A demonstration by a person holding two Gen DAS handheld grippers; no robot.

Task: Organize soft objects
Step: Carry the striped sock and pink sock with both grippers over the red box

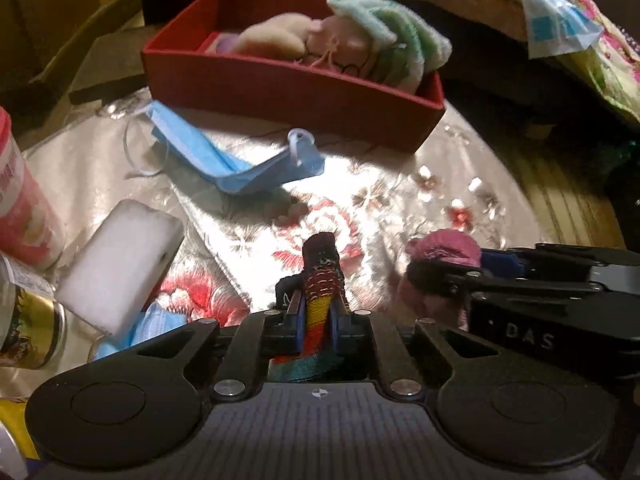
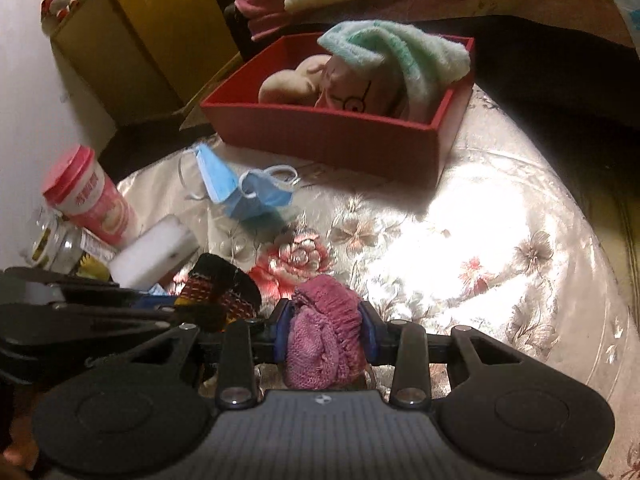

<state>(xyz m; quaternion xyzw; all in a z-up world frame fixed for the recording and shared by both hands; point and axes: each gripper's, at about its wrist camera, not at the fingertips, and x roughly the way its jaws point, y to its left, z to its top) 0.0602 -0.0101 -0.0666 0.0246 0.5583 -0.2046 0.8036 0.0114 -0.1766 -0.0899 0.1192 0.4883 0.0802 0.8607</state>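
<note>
The left gripper (image 1: 319,308) is clamped tight on a striped sock (image 1: 320,280), a dark, red and yellow knit that stands up between its blue pads. Just to its right, the right gripper (image 2: 326,322) has its jaws narrowed around a bunched pink sock (image 2: 324,340), which bulges above and below the pads. Both socks hang over the flowered tablecloth (image 2: 440,220), the 2 grippers side by side. Beyond them sits a red box (image 2: 332,136) already holding a green towel (image 2: 400,56) draped over a pale soft toy (image 2: 288,84) (its exact kind is hard to tell). In front of the box lies a blue face mask (image 2: 240,188); left of it a white sponge (image 2: 156,248) and a pink cup (image 2: 88,196).
</note>
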